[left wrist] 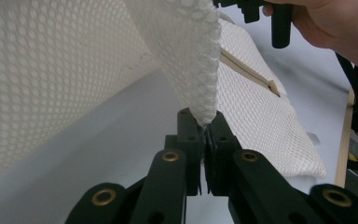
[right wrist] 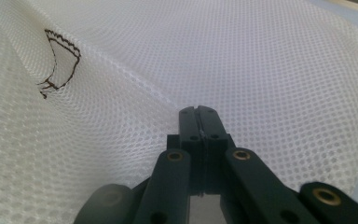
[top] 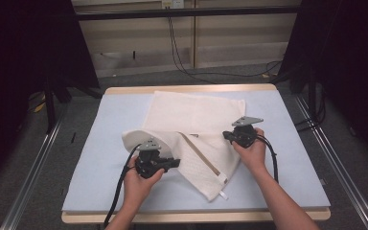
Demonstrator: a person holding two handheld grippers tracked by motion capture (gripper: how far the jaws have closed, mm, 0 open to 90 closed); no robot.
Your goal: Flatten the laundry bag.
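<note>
The mesh laundry bag (top: 191,120) lies mid-table on the pale blue mat (top: 105,158), white, w/ a tan zipper (top: 202,155) running along the folded-over part. Its far portion lies flat toward the back edge; the near portion is doubled over and runs diagonally down to the near-right, ending in a small white tag (top: 224,195). So the long axis now goes roughly far-left to near-right, zipper along it, tag end toward the person.

Left gripper (top: 155,160): jaws closed tight on a bunched corner of mesh (the left gripper view shows the fabric (left wrist: 200,93) pinched between the pads and rising away from them in a curl). That lifted edge makes the rolled hump at the bag's near-left.

Right gripper (top: 242,134): jaws fully together in the right gripper view, tips (right wrist: 199,114) pressed against the mesh. Whether any fabric is actually caught btwn them I can't tell; a fold seems to run right into the tips, so prob a thin pinch. A small brown stitched mark (right wrist: 58,60) sits on the mesh beyond.

Step in hand, as I read it: folding the bag, both hands taking hold of edges before carrying them over. Next move calls for lifting both grips together and level, keeping the mesh taut btwn them so it doesn't sag or slip, then laying the edge squarely on the flat part.
</note>
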